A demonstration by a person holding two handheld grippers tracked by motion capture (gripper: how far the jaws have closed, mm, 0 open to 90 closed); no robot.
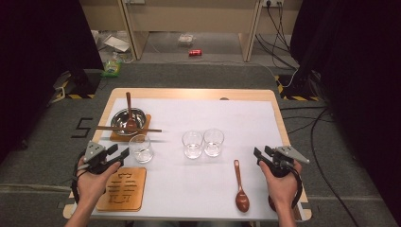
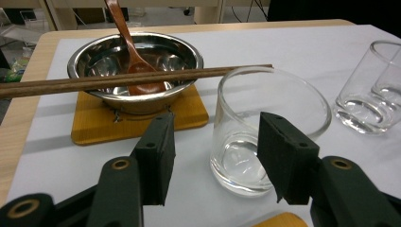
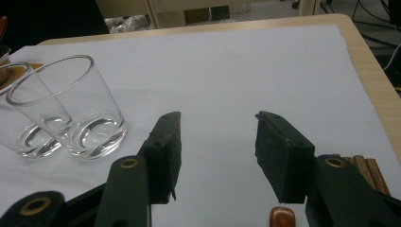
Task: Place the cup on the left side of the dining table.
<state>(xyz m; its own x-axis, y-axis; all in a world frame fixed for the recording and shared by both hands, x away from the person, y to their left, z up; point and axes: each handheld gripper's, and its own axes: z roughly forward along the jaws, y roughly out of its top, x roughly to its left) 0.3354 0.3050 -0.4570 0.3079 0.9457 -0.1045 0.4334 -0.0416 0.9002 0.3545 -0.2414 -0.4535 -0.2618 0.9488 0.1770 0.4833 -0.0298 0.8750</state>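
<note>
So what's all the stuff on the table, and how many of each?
Glasses: 3, clear; one near the left gripper, two side by side at mid-table.
Bowl: 1, shiny steel, far left, on a wooden coaster.
Spoons: 2, reddish brown; one standing in the bowl, one lying flat near the right gripper.
Chopsticks: dark brown, lying across the bowl's rim; the count is hard to tell.
Coasters: 2, light wood; one under the bowl, one bare at the near left.
Sheet: 1, white, covering the table.
Left gripper: black, jaws open, pointing at the nearest glass.
Right gripper: black, jaws open, holding nothing.
</note>
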